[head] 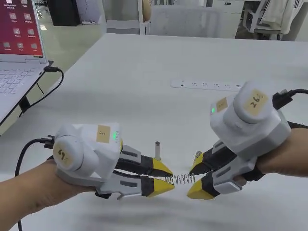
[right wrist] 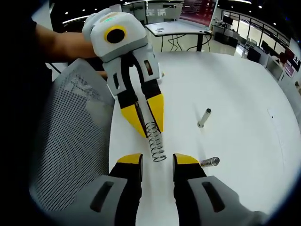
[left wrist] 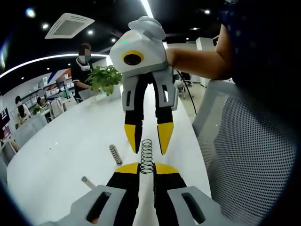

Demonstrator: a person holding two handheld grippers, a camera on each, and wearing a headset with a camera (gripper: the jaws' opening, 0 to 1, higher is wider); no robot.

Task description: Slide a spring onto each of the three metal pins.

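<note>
My left gripper (head: pixel 169 179) is shut on one end of a wire spring (head: pixel 180 179), which sticks out level toward my right gripper (head: pixel 192 177). In the left gripper view the spring (left wrist: pixel 147 155) rises from between my closed yellow tips. The right gripper (right wrist: pixel 157 161) is open, and the spring's free end (right wrist: pixel 159 155) sits between its tips without touching them. A bare metal pin (head: pixel 157 149) stands upright on the white table just behind the tips. The right gripper view shows that bare pin (right wrist: pixel 204 117), and a pin with a spring on it (right wrist: pixel 210 162).
An open laptop (head: pixel 17 48) with a black cable sits at the far left. A white power strip (head: pixel 207 85) lies across the table's middle. A mesh chair back (right wrist: pixel 75 122) is close behind the table's near edge. People and a plant (left wrist: pixel 106 77) are far off.
</note>
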